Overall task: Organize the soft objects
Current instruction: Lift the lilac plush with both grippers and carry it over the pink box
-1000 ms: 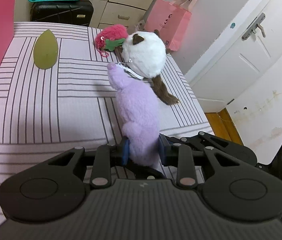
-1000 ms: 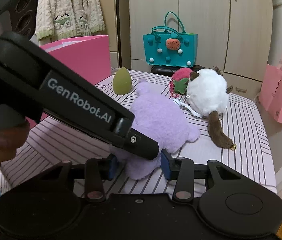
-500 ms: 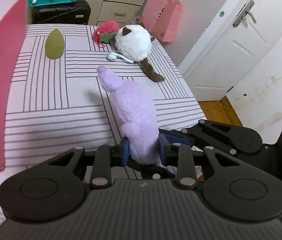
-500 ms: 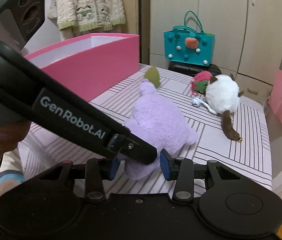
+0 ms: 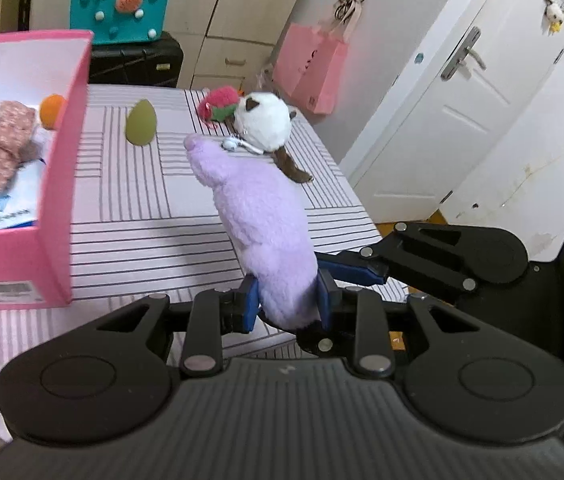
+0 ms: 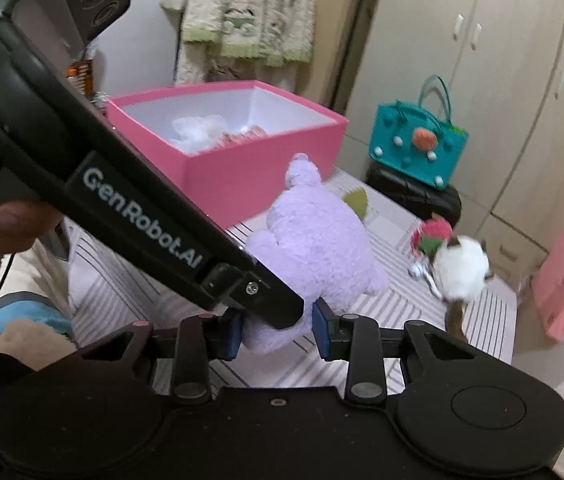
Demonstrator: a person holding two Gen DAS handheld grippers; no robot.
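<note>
You have the purple plush toy [image 5: 266, 220] up off the striped table [image 5: 134, 216], hanging in the air with its far end tipped toward the pink box [image 5: 58, 184]. Your left gripper [image 5: 287, 300] is clenched on its near end, blue pads sunk into the fur. Your right gripper [image 6: 274, 332] has the same end between its pads from the other side; its jaws have just been closing, and they press into the plush now. Two grips on one floppy toy keep it from sagging or swinging as you carry it, I judge.

A second ago the toy lay low over the table, near the white plush [image 5: 262, 124] and the red one [image 5: 220, 100]; now it is raised and well apart from them. The box, then only an edge at the left, shows its open inside with an orange ball [image 5: 52, 110] and a patterned cloth toy [image 5: 2, 140]. The green egg-shaped piece [image 5: 141, 127] sits where it was.
</note>
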